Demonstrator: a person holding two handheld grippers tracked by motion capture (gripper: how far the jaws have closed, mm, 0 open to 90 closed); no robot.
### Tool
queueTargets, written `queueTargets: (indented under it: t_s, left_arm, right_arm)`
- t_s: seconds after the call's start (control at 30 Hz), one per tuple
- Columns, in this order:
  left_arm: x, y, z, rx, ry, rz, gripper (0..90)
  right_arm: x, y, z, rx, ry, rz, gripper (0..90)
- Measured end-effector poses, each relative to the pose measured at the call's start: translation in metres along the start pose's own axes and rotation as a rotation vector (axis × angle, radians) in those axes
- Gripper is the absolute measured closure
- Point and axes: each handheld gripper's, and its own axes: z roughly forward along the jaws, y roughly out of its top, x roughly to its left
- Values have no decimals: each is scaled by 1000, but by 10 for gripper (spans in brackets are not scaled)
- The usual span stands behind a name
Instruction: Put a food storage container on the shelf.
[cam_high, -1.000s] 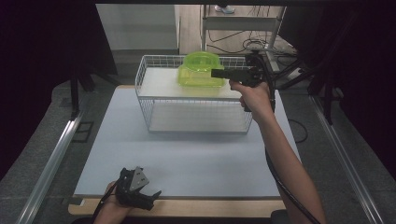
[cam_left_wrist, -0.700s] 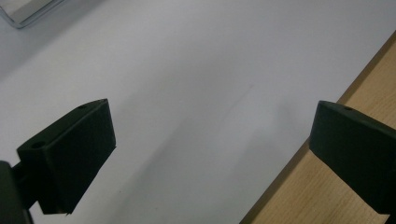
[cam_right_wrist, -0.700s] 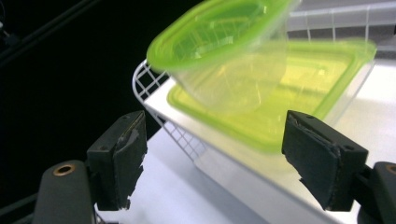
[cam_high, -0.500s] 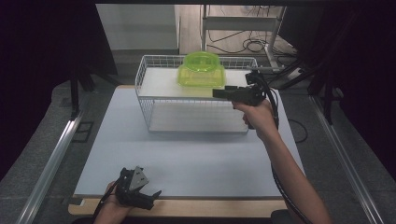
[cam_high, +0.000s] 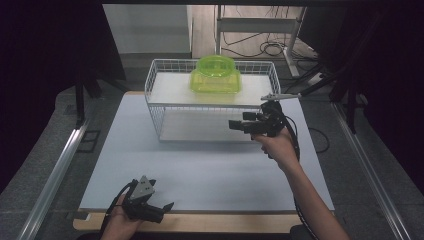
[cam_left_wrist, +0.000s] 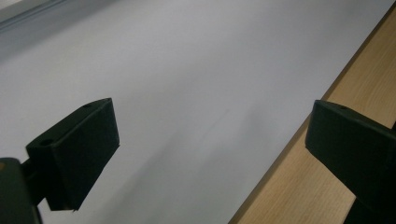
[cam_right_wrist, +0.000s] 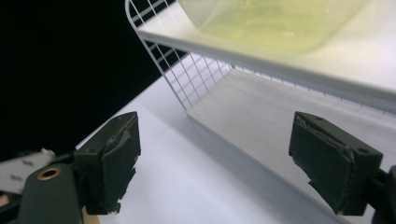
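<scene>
- My left claw (cam_high: 167, 206) sits at the near left edge of the tabletop (cam_high: 100, 170), held in my left hand (cam_high: 120, 222). Its jaws stand wide apart with nothing between them.
- In the left gripper view, that claw looks over the pale sheet (cam_left_wrist: 177, 84) and the bare wooden strip (cam_left_wrist: 336, 84) along the edge of the tabletop.
- Farther in, at the middle of the sheet, stands a white wire rack (cam_high: 155, 107) with a flat shelf across its top.
- A translucent green container (cam_high: 215, 75) rests on that shelf, toward its far side, well apart from both claws.
- The space under the shelf is open at the front, and the wire walls close in its left and right ends.
- My right claw (cam_high: 234, 125) hangs just in front of the rack's right part, below shelf level, pointing left across the rack's face.
- Its jaws have just been opening and now stand wide, gripping nothing.
- In the right gripper view the rack's wire corner (cam_right_wrist: 159, 60) and the shelf edge lie ahead between the jaws, with the green container (cam_right_wrist: 271, 23) above them on the shelf.
- At the far right, dark rails and cables lie beyond the tabletop.
</scene>
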Motion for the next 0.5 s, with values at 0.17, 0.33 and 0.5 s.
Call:
queueTargets:
  t_s: [0.17, 0.33, 0.5]
  left_arm:
    - [0, -1, 0, -4, 1, -7, 36]
    - [0, -1, -1, -15, 5, -15, 37]
    - [0, -1, -1, -23, 9, -16, 37]
  right_arm:
    - [-1, -16, -1, 5, -15, -20, 147]
    - [0, -35, 1, 21, -47, -63, 115]
    - [0, -53, 2, 23, -72, -91, 92]
